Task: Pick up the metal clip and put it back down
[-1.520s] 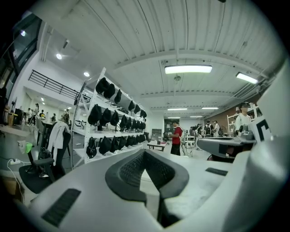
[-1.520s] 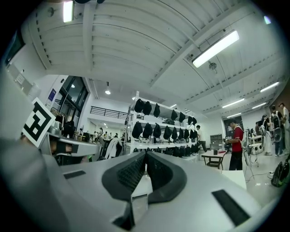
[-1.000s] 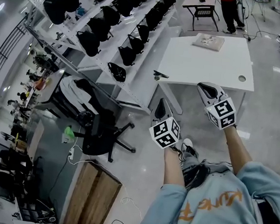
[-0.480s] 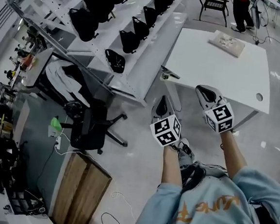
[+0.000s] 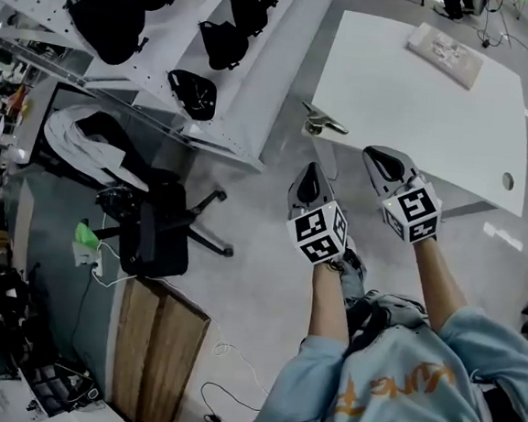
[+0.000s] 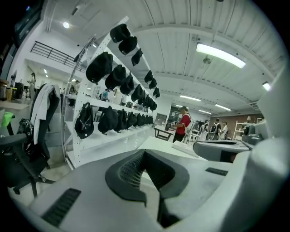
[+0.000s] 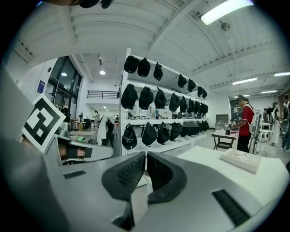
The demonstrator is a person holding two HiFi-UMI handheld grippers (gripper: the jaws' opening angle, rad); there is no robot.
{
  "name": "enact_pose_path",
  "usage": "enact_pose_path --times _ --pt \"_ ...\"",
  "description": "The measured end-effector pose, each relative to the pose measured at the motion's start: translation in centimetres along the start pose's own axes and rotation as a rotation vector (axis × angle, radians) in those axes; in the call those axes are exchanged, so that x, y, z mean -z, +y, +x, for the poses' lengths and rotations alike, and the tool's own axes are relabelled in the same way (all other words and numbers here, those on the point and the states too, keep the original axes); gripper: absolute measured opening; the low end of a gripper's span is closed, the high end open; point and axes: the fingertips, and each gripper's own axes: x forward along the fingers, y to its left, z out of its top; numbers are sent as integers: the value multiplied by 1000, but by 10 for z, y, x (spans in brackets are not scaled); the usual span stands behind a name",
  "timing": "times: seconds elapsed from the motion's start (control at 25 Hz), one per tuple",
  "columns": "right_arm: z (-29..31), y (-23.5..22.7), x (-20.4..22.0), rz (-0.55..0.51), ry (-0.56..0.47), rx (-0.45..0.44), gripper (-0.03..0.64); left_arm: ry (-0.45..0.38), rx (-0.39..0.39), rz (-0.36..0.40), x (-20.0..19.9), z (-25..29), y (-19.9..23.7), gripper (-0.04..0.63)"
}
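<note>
The metal clip [image 5: 323, 122] lies at the near left corner of the white table [image 5: 421, 100], and I see it only in the head view. My left gripper [image 5: 310, 170] hangs just short of that corner, below the clip and apart from it, its jaws closed tip to tip [image 6: 144, 153] with nothing between them. My right gripper [image 5: 376, 156] reaches over the table's near edge, to the right of the clip. Its jaws [image 7: 146, 155] are also shut and empty. Both point roughly level toward the table.
A white shelf rack [image 5: 257, 76] hung with black caps [image 5: 193, 94] runs along the table's left side. A flat white box [image 5: 446, 52] lies at the table's far end. An office chair [image 5: 152, 232] and a wooden board [image 5: 155, 352] stand on the floor at left. A person in red [image 7: 244, 122] stands far off.
Both grippers have moved forward and down toward the table. The table and clip now lie much closer to them. Both pairs of jaws look as before.
</note>
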Motion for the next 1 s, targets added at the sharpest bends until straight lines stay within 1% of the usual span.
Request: enact_pose_path --times 0.32,0.48,0.6,0.76,0.92,1.0 --pt "73 -11 25 -26 118 -15 34 110 21 -67 32 66 35 9" --pt "107 -11 37 -51 167 -22 34 128 -17 -98 37 88 72 9" --pt "121 -11 43 -68 188 -17 34 129 -20 -94 35 96 89 9" --pt "130 -11 56 -77 219 -8 34 136 11 -64 37 107 88 9" --pt "138 -13 61 -94 240 -13 34 162 35 -76 47 114 80 9" --pt "142 -14 65 -108 259 -20 34 173 35 -93 54 117 77 9"
